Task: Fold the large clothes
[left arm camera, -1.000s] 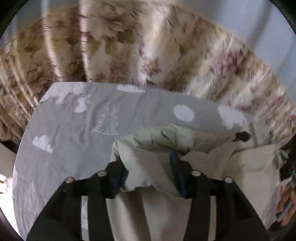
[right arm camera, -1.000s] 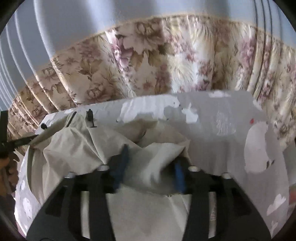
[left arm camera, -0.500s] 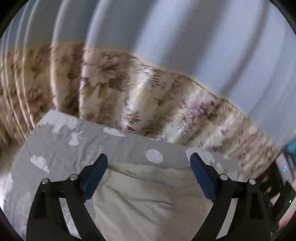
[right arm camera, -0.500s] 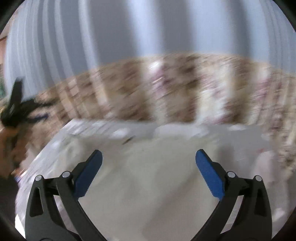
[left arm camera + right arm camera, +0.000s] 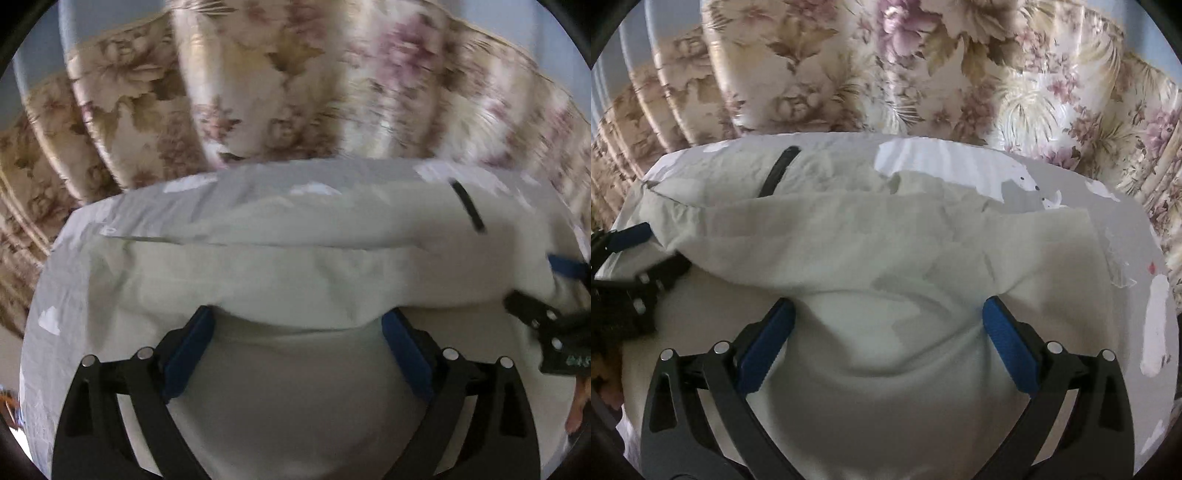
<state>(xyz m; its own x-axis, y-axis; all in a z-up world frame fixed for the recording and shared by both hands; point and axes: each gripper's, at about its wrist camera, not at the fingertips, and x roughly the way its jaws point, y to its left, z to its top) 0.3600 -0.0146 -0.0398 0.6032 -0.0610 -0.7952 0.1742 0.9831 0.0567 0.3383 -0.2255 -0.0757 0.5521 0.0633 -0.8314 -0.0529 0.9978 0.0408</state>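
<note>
spreading wide, the blue-padded fingers (image 5: 186, 352) of our left gripper (image 5: 295, 350) are opening in the lower middle of the left wrist view; the pale cream cotton garment (image 5: 295, 273) lies between and under them, and a rolled fold of it bulges over the fingertips, but the pads do not press on it. in the right wrist view our right gripper (image 5: 886, 343) stands just as wide at the bottom centre, its blue pads (image 5: 1010, 350) apart with the same cloth (image 5: 849, 240) sagging loosely between them, nothing pinched.

outward from the fingers, the garment fills the middle of both frames, folded over itself into a thick band running left to right. a short black strap (image 5: 779, 171) lies on it at upper left of the right wrist view and at upper right of the left one (image 5: 467, 206). beneath it we see a grey bedsheet printed with white clouds and animals (image 5: 1052, 184). each gripper shows at the other frame's edge: the right one at far right (image 5: 554, 325), the left at far left (image 5: 624, 280). behind the bed, a floral curtain in cream, brown and mauve (image 5: 277, 92) fills the top.
</note>
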